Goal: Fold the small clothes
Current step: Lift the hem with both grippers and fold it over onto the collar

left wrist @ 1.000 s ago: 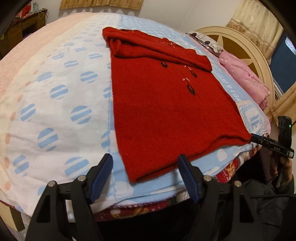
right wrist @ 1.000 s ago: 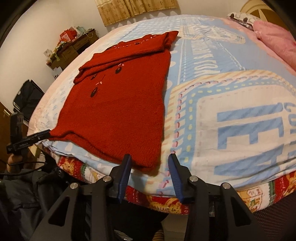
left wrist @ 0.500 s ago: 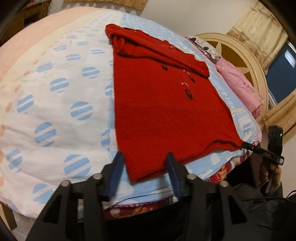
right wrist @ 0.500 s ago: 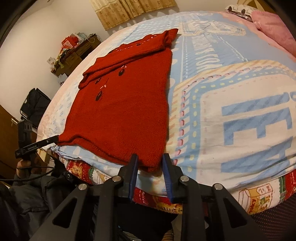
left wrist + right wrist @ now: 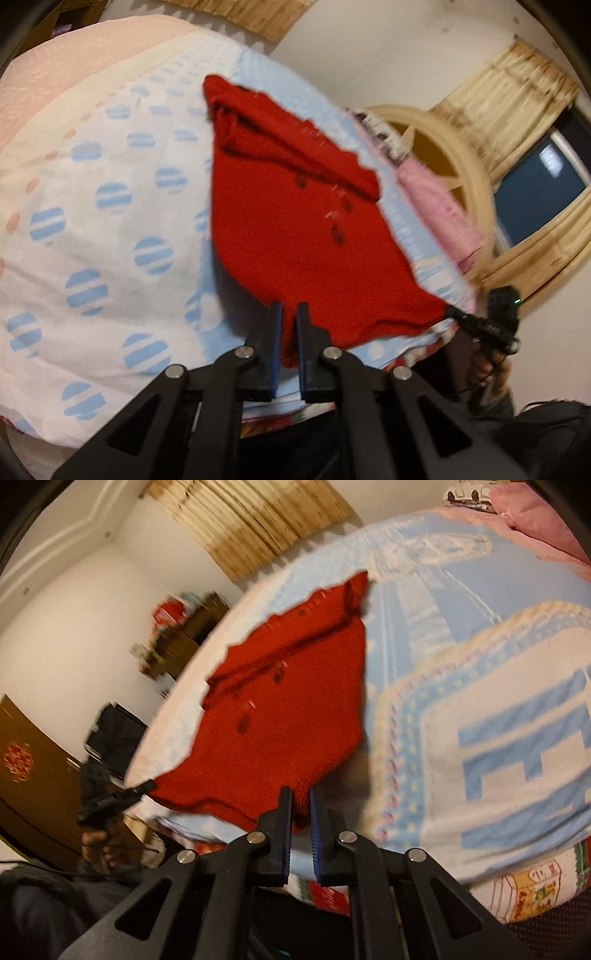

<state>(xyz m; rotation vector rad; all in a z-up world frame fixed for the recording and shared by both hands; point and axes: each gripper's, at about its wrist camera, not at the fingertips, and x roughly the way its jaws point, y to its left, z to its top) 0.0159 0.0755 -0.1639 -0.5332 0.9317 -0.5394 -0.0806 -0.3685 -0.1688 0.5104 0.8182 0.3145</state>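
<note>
Red knit sweater (image 5: 295, 229) lies on the bed (image 5: 110, 206), stretching away ahead of both tongs toward the far side of the mattress. Its sleeves look already folded in across the chest, forming a thick band at the far end; the body below that band is one flat layer.

Left tongs (image 5: 287, 332): nearly closed, pinching one corner of the near hem. Red knit shows between the blue pads.

Right tongs (image 5: 301, 808): nearly closed too, pinching the other corner of the same hem. From the left view the right tongs show off to the right at that corner, the hem sagging slightly between the two grips.

The hem near both grips sits raised off the blue-and-white bed sheet (image 5: 480, 709), with a shadow beneath it. Both views are blurred.

Progress, as judged: sleeve fold done, hem grasp done. Left to do: carry the hem forward over the body toward the collar end, lay it down, release. A further fold may follow; cannot tell.

Pink cloth (image 5: 439, 206) lies well off to the right of the left tongs, by the headboard (image 5: 472, 173), untouched.
</note>
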